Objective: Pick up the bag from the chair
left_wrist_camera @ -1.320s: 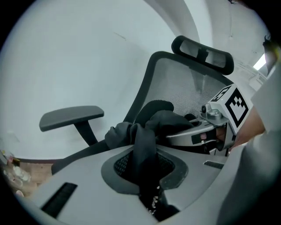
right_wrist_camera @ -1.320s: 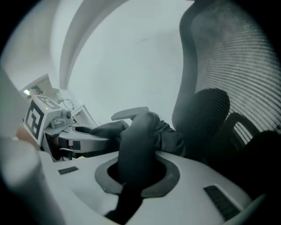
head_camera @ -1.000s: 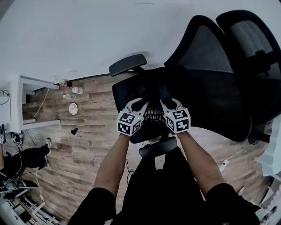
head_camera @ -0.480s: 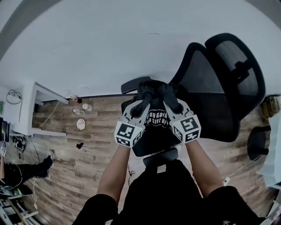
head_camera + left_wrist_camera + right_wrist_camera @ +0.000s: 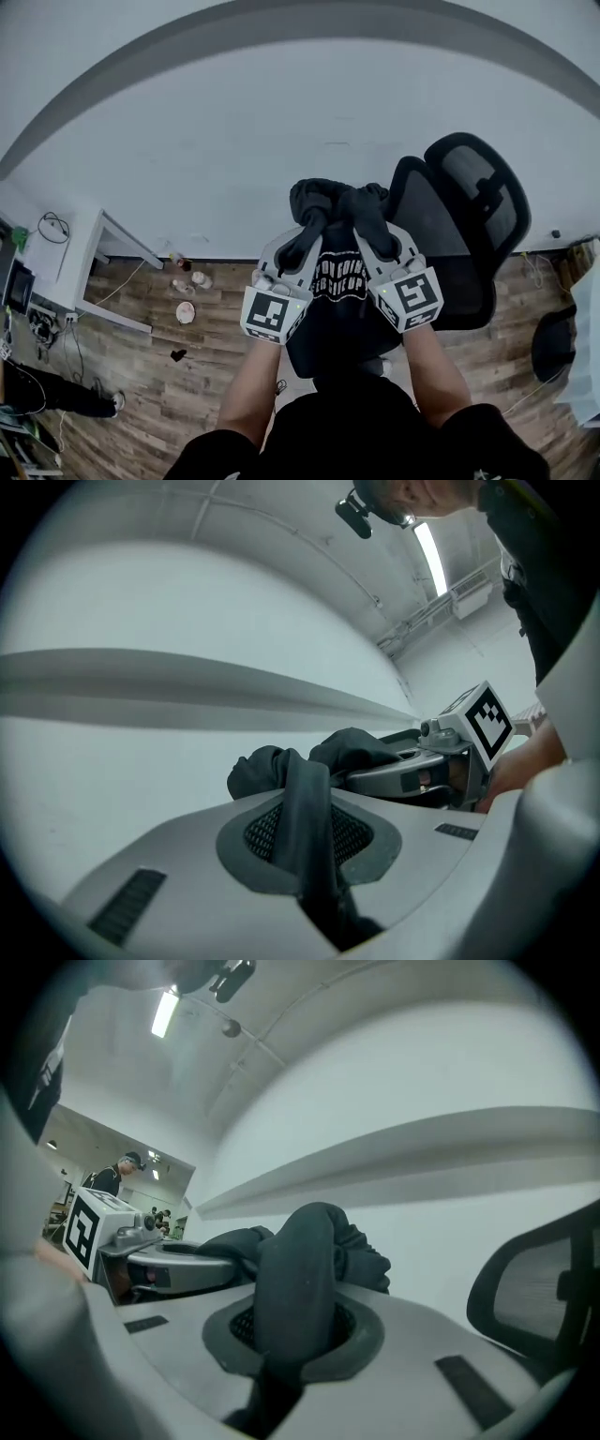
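The black bag [image 5: 339, 309] with white print hangs in the air in front of the black mesh office chair [image 5: 469, 220], off its seat. My left gripper [image 5: 302, 234] is shut on one dark strap [image 5: 306, 803], which runs up between its jaws and bunches beyond the tips. My right gripper [image 5: 372, 228] is shut on the other strap [image 5: 295, 1279] in the same way. Both grippers point level, side by side, and each shows in the other's view: the right gripper [image 5: 422, 772] and the left gripper [image 5: 164, 1267]. The bag's lower body is hidden by my arms.
A white wall fills the background. A white shelf unit [image 5: 105, 251] stands at the left, with small items [image 5: 187, 298] on the wooden floor [image 5: 141, 384] beside it. A second dark chair [image 5: 555, 345] sits at the right edge. The mesh chair back [image 5: 539, 1293] is close on the right.
Both grippers have risen together with the straps in them, and the bag has come up off the chair seat. The chair now sits lower and behind the bag.
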Action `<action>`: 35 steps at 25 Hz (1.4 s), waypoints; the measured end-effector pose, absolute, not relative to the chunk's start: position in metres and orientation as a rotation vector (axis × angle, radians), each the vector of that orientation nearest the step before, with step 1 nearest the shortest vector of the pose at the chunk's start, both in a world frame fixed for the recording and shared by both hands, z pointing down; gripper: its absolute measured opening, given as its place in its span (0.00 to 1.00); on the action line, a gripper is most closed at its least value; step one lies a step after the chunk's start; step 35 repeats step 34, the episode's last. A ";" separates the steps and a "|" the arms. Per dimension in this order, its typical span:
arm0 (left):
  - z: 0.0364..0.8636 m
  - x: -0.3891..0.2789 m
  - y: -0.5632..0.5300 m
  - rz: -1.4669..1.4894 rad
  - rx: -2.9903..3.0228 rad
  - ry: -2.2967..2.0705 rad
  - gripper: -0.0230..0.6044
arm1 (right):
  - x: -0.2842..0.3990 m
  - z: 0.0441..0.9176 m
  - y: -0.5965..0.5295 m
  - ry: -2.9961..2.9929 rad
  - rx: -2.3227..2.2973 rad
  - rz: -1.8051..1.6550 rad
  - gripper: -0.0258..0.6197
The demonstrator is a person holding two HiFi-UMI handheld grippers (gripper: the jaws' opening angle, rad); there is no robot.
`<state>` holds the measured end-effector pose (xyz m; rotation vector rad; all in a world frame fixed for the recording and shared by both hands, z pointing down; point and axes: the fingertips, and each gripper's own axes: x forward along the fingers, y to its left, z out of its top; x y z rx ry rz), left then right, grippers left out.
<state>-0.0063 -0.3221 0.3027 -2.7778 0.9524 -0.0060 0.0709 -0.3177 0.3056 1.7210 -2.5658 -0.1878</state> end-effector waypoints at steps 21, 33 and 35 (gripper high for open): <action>0.242 -0.020 -0.310 0.109 -2.698 1.020 0.14 | 0.056 0.245 -0.309 -2.596 1.710 -0.372 0.11; 0.247 -0.011 -0.318 0.118 -2.698 1.032 0.14 | 0.063 0.249 -0.316 -2.585 1.705 -0.397 0.11; 0.248 -0.010 -0.319 0.112 -2.702 1.031 0.14 | 0.064 0.250 -0.317 -2.585 1.706 -0.395 0.11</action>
